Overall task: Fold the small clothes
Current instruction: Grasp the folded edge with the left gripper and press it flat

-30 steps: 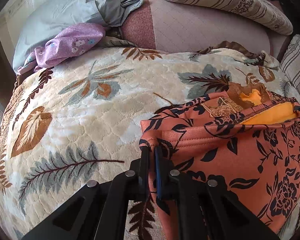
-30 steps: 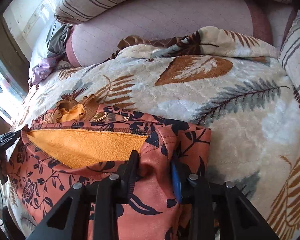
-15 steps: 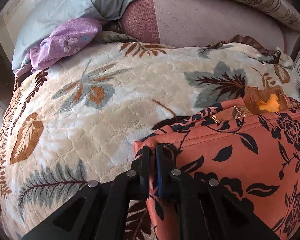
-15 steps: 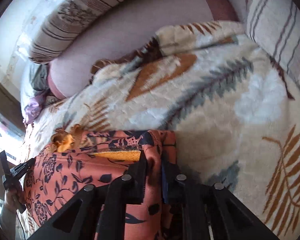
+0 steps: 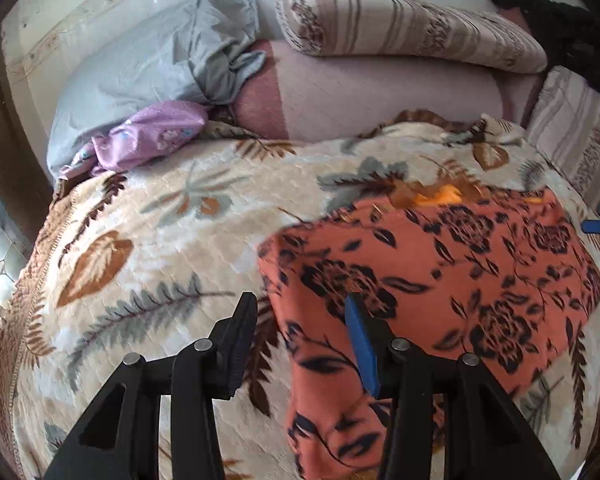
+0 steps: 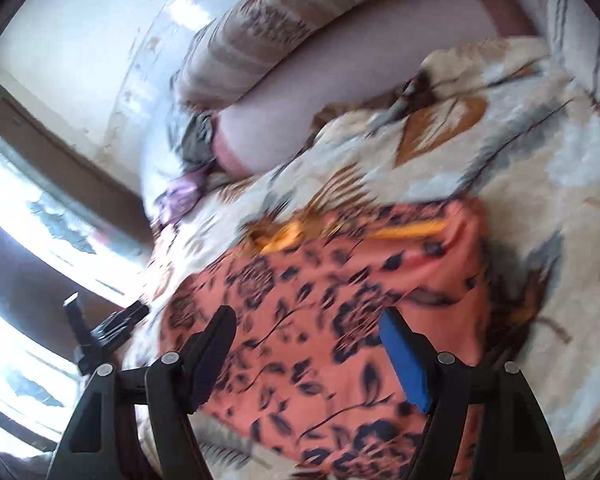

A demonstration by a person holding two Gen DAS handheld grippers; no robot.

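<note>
**Both tools spread above the garment**

Left tool (image 5: pixel 300 312) is seen with its jaws spread wide, nothing held between them; one finger is poised over the blanket (image 5: pixel 140 248), the blue-padded one over the near left part of the garment (image 5: pixel 440 280). The garment, orange with dark flowers, is laid flat on the blanket on the bed, right of centre in the left wrist view, with a strip of yellow lining shown at its far edge. Farther back, a purple cloth (image 5: pixel 148 136) and a grey pillow (image 5: pixel 140 68) are found at the left, a pink bolster (image 5: pixel 380 96) in the middle, and a striped pillow (image 5: pixel 412 24) on top of it. At the right edge, part of the other tool is glimpsed.

Right tool (image 6: pixel 306 324) is likewise held spread, gripping nothing, above the garment (image 6: pixel 320 300). That view is blurred, so contact with the cloth cannot be judged. A window (image 6: pixel 40 220) is seen at the left.
</note>
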